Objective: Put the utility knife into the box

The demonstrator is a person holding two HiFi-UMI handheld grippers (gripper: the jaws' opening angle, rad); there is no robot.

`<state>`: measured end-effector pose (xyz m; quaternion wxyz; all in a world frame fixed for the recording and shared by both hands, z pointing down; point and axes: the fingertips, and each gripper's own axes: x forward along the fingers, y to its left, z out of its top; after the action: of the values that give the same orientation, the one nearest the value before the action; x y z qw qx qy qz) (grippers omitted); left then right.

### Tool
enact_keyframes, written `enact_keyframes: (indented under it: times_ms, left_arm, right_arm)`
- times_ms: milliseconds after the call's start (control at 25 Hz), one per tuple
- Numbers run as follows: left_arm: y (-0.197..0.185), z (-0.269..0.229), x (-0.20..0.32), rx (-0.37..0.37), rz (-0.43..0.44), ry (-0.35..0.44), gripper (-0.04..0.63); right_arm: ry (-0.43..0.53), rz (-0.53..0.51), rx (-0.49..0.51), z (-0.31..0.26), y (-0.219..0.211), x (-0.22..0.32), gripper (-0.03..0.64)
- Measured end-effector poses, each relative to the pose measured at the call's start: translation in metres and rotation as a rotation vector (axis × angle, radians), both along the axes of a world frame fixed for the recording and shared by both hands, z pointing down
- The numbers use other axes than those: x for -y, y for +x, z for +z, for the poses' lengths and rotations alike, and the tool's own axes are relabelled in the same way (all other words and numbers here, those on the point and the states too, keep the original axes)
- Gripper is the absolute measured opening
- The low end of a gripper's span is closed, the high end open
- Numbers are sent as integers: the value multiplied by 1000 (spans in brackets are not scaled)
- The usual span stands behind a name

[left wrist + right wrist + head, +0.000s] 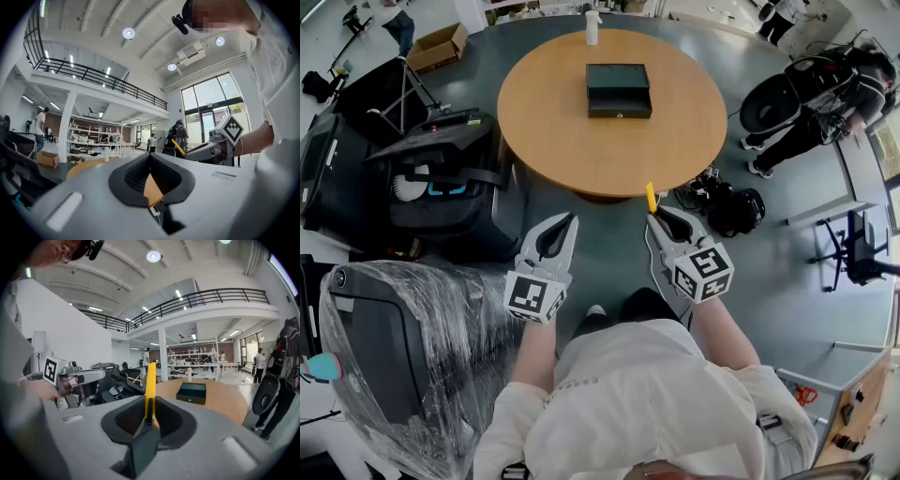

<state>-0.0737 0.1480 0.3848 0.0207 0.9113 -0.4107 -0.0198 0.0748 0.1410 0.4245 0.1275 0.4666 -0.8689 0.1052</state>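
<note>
Right gripper [656, 218] off near edge of table [553, 131], jaws closed on yellow knife [651, 196]; knife sticks out toward table. Left gripper [571, 219] also off near edge, jaws together, nothing between. Dark box [619, 90] at table centre.

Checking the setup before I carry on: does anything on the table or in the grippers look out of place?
Nothing spilled or askew. The box sits squarely on the round table; its lid looks shut. The right gripper holds the utility knife.
</note>
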Motion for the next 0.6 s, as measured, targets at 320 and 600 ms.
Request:
enact_keyframes:
  times_ms: [320,600]
  left_arm:
    - [-5,14,29,-14,-16,-29,18]
    - [13,29,93,14,-32,-53,18]
  right_arm:
    - [-29,14,12,17,7,36,57]
    - [-56,-5,24,40,19,111,57]
